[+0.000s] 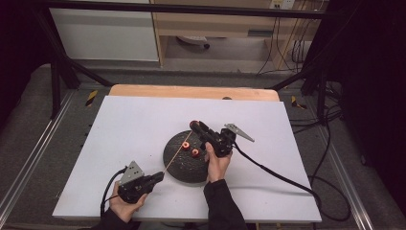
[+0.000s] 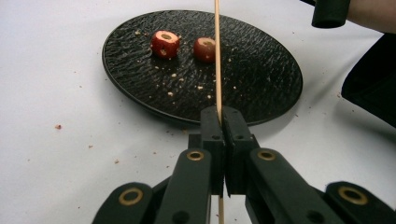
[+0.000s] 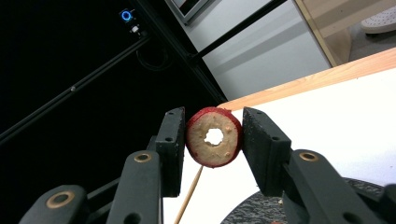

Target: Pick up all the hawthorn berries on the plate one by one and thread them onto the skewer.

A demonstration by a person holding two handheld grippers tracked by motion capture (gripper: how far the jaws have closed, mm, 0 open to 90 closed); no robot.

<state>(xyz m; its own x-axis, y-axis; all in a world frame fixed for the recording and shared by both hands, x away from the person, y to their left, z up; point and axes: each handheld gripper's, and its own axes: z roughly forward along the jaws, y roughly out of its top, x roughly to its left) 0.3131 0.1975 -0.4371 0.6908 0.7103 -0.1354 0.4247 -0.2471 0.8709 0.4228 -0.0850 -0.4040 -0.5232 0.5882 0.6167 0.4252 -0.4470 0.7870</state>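
The left tool was closed tightly on a thin wooden skewer, near the front edge of the white bench. The stick rose from there over the black plate, which sat a little right of the bench's middle. The right tool was clamped on a red fruit slice with a hole cut through its core, held up in the air beyond the far rim of the plate. In the right gripper view the skewer's tip passed just under this slice, not yet in the hole.

Two more cored slices lay on the plate, one toward its left side and one beside it, with many crumbs around them.

I judged the slice light and soft, with a crumbly flesh, so pressing harder could break it; holding it by the skin at two opposite sides, as here, looked right. The skewer seemed stiff but thin, and it may bend or slip if it is gripped so far from the tip.
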